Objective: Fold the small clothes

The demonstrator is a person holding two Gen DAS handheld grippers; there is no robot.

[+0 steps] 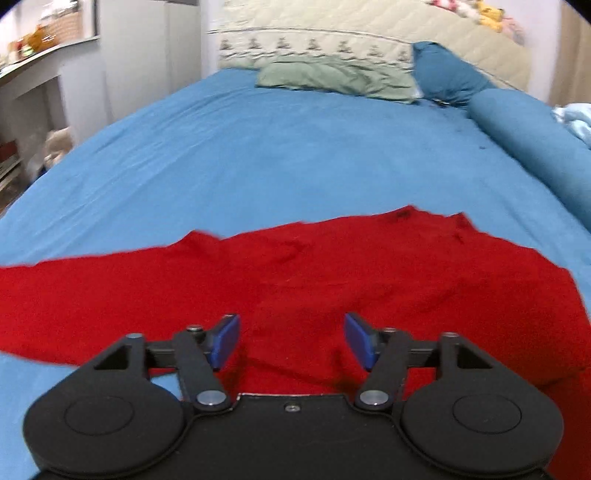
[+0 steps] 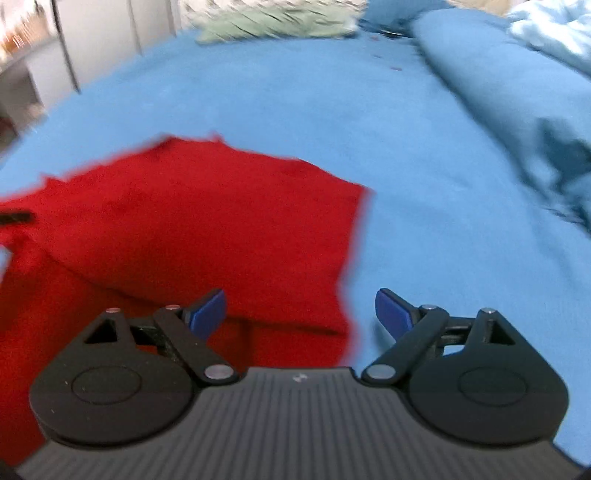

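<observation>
A red garment [image 1: 295, 273] lies spread flat on the blue bed sheet [image 1: 258, 147], one sleeve reaching out to the left. My left gripper [image 1: 291, 339] is open and empty, hovering over the garment's near part. In the right wrist view the same red garment [image 2: 184, 229] fills the left half, its right edge running down toward the gripper. My right gripper [image 2: 300, 314] is open and empty, straddling that right edge: the left finger is over red cloth, the right finger over the blue sheet [image 2: 443, 221].
A green pillow [image 1: 332, 75], a blue pillow [image 1: 447, 74] and a blue bolster [image 1: 535, 147] lie at the bed's head and right side. A quilted headboard [image 1: 369, 33] stands behind. White furniture [image 1: 37, 92] is off the left edge. A light blue blanket [image 2: 546, 29] is far right.
</observation>
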